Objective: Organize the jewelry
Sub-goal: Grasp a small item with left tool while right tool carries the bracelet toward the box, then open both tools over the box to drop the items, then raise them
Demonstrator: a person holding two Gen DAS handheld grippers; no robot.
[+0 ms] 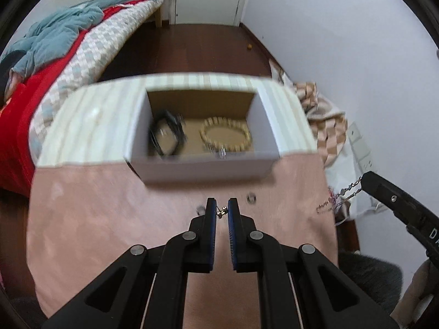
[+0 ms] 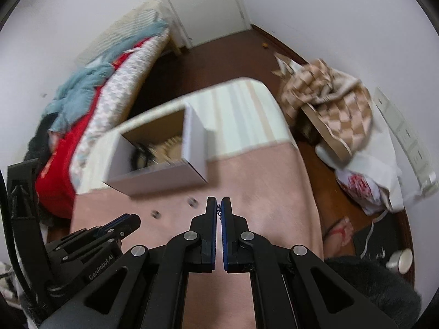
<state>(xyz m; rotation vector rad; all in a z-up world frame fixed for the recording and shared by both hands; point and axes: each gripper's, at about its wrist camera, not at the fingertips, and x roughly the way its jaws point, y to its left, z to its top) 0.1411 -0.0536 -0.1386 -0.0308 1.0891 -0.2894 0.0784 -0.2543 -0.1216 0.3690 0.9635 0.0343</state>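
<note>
The left gripper (image 1: 222,210), marked "GenRobot.AI", pinches a small earring (image 1: 221,212); the right gripper (image 2: 218,211) clamps a silver chain (image 1: 336,198). Beyond, a white box (image 1: 203,168) holds a gold bracelet (image 1: 225,135) and black band (image 1: 166,136).

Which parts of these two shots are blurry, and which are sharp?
Left wrist view: the white box and the bracelets inside smear with motion blur, while the left tool stays crisp. Right wrist view: the same box and the checkered cloth are streaked, the right tool sharp; fisheye bends the walls in both.
</note>
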